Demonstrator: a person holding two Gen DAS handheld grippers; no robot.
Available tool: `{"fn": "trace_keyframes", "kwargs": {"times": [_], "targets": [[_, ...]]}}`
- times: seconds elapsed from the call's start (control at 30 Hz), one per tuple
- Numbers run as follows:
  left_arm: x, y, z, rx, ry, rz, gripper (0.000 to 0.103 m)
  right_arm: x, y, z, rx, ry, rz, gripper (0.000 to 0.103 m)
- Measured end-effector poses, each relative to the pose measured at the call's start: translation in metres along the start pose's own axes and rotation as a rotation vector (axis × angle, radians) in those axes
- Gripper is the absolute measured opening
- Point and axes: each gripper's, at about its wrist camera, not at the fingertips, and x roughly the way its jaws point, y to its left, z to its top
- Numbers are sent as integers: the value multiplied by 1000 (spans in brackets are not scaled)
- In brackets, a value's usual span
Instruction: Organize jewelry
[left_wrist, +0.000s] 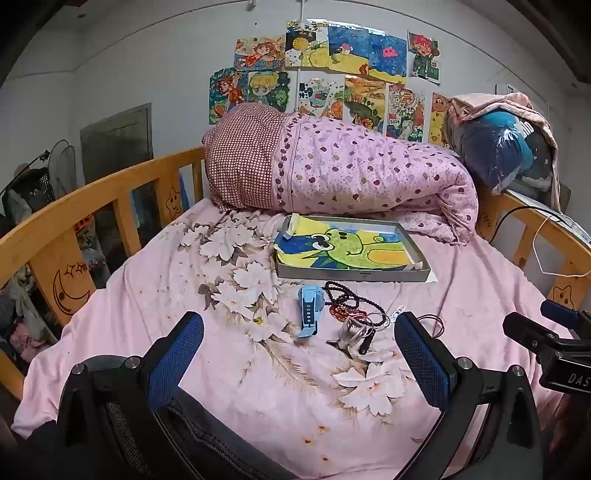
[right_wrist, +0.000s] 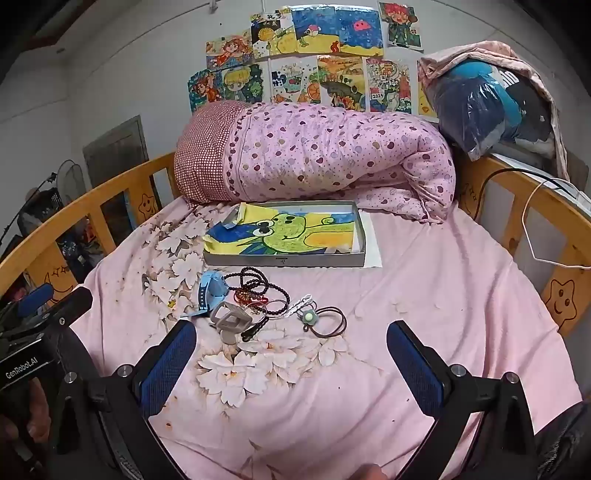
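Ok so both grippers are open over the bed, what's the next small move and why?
Probably lower the right gripper onto the hair tie. It lies apart at the pile's right edge, nearest those open jaws, while the tray behind holds no jewelry yet.

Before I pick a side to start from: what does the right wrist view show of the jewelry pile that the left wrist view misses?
Only the right wrist view shows the green flower hair tie and the full brown elastic loops; the left view catches just a sliver of loop beside its finger. Only the left wrist view shows the silver hair claw from its shiny side. Both show the blue watch, the dark bead strand, the gray tray with the frog drawing, and both tools open: left tool, right tool.
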Motion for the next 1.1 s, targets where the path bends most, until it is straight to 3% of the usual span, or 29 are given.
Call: {"fn": "trace_keyframes", "kwargs": {"times": [1.1], "targets": [[6,5,-2,-4,12,-7,101,1,0,0,-3,4,-4,103]]}}
